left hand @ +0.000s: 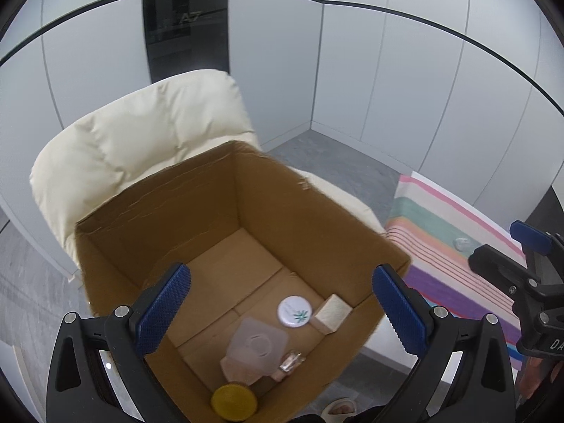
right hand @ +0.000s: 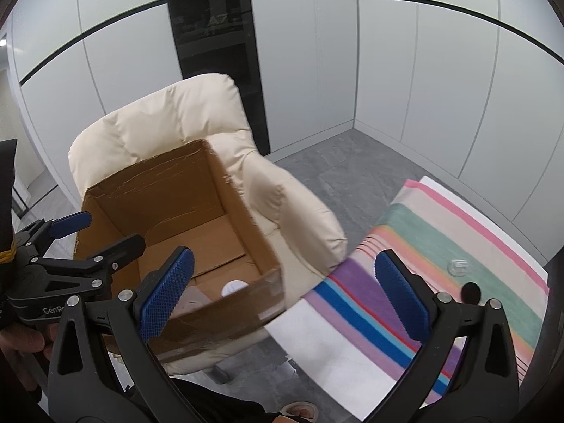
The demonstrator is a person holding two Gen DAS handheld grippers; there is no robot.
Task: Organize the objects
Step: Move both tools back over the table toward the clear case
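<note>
- We take the cardboard box (left hand: 225,232) as our landmark; it sits open-topped on the seat of a cream padded armchair (left hand: 141,134).
- Our left claw (left hand: 282,308) hangs above the near part of the box, its blue pads spread wide and holding nothing.
- On the box floor, toward the near right corner, lie a white round tin with a green leaf mark (left hand: 294,311), a pale rectangular block (left hand: 333,313) just beside it against the right wall, a translucent square-lidded container (left hand: 255,347) nearer to us, a small clear shiny piece (left hand: 290,361) touching that container's right side, and a yellow round lid (left hand: 233,400) nearest of all.
- Our right claw (right hand: 283,299) is released too, with nothing between its pads; it hovers to the right of the box, over the gap between the armchair and the striped cloth (right hand: 440,282).
- That cloth covers the tabletop to the right of the box; on it, well apart from the box, rest a small clear object (right hand: 458,267), which may be a little lid or cup, though it is too blurred to tell, and a small black round thing (right hand: 471,292) just nearer than it.
- The box's tall right wall and the armchair's arm (right hand: 299,211) stand between the tabletop things and the box floor.
- Beyond the box are pale wall panels (left hand: 387,70) and grey floor (left hand: 335,162).
</note>
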